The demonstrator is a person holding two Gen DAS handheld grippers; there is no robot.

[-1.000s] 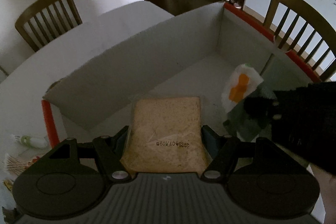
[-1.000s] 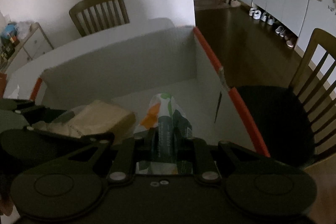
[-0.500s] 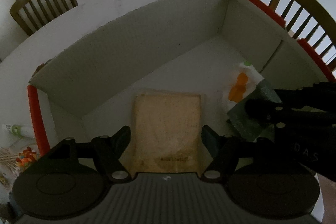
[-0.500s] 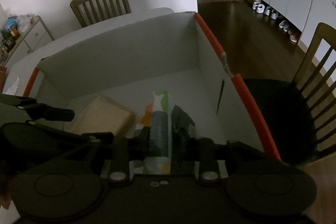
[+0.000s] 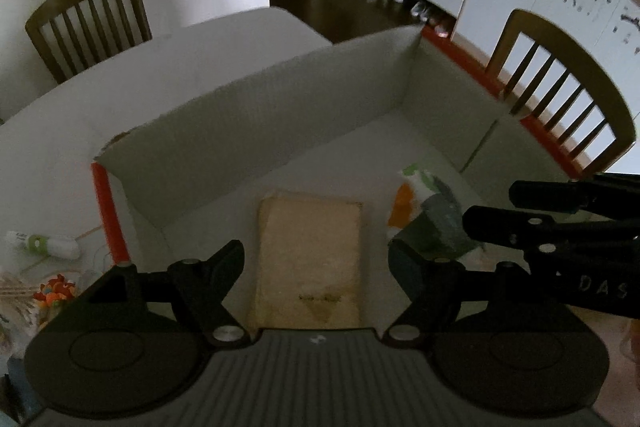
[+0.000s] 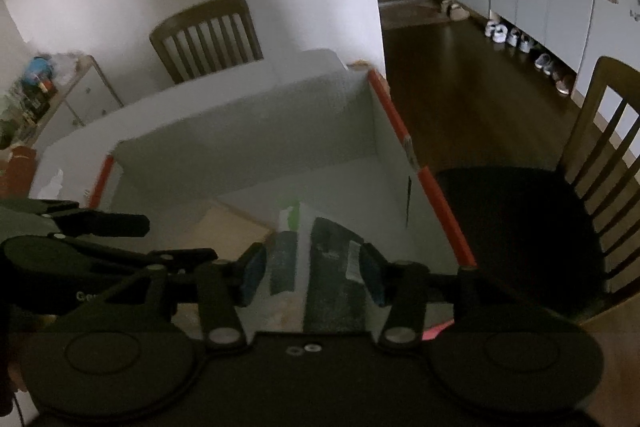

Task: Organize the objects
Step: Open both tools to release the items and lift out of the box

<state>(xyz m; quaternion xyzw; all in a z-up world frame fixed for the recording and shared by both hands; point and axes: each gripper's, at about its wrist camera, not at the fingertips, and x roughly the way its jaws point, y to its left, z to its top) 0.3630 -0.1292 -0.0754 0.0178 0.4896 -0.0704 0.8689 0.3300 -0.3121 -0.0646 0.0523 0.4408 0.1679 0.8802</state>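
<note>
**Both packets released into the box**

The left claw [image 5: 316, 259] stands wide, its pads clear on either side of the tan flat packet [image 5: 310, 259], which lies flat on the floor of the white cardboard box [image 5: 248, 123] near its front wall. A second ago that packet was pinched between the pads; it has since dropped out of the grip.

The right claw [image 6: 312, 273] has just been opening. The green-and-white pouch [image 6: 328, 259] is between its pads, but gaps show on both sides, so nothing presses on it. It rests in the box, just right of the tan packet, where earlier the claw was clamped shut on it.

Both items look delivered, so this pair seems done. The likely next step is to lift both claws out and fetch what waits on the surface left of the box, such as the small white tube [image 5: 44, 243].
</note>
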